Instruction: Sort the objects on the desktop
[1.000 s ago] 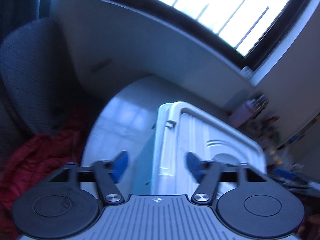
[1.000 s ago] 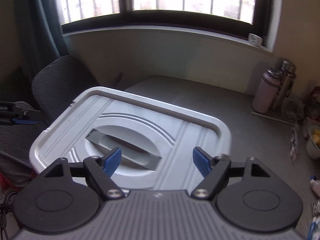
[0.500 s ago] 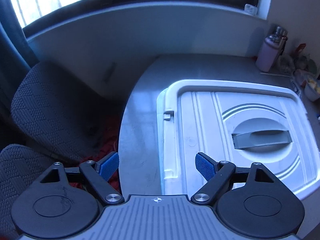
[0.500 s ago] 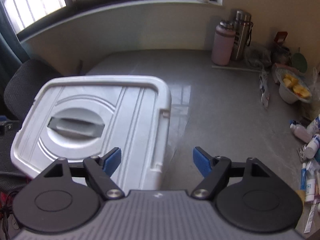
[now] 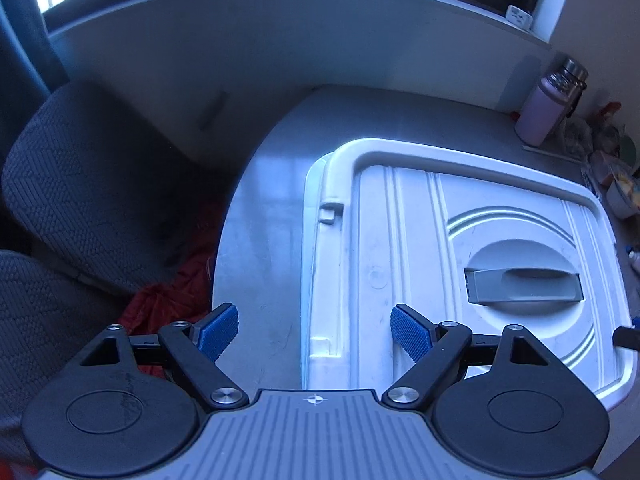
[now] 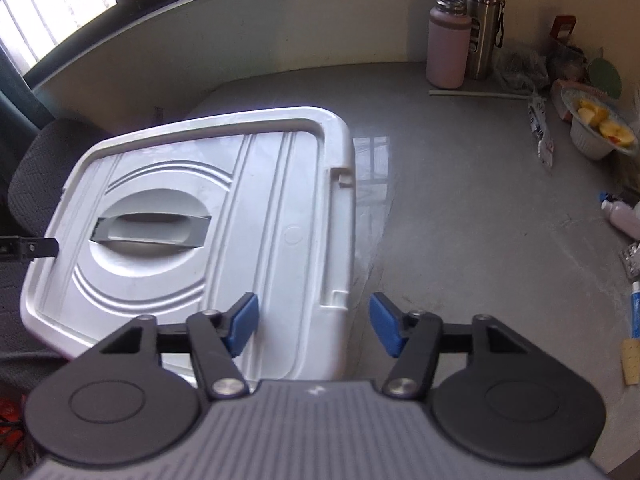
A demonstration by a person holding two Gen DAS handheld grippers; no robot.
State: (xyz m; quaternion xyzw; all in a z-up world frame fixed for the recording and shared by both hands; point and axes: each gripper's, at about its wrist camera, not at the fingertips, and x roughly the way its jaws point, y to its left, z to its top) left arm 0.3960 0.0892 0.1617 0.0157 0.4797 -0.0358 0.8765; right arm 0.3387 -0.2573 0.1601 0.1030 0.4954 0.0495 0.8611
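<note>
A white plastic storage box with a closed lid [image 5: 420, 240] and a grey handle [image 5: 524, 286] stands on the grey desk [image 5: 264, 240]. My left gripper [image 5: 314, 332] is open and empty, straddling the box's left lid edge from above. The box also shows in the right wrist view [image 6: 240, 208]. My right gripper [image 6: 314, 330] is open and empty, straddling the box's right lid edge near its latch tab [image 6: 340, 172]. Small bottles and tubes [image 6: 624, 220] lie at the desk's right edge.
A pink bottle [image 6: 448, 48] and a steel flask [image 6: 482, 28] stand at the back wall. A bowl of fruit [image 6: 600, 132] and packets sit at the right. A dark chair [image 5: 92, 176] and red cloth [image 5: 176, 292] lie left of the desk.
Both grippers have swung over the box, the left settling at its left edge and the right shifting to its right edge. Both have stayed open.
</note>
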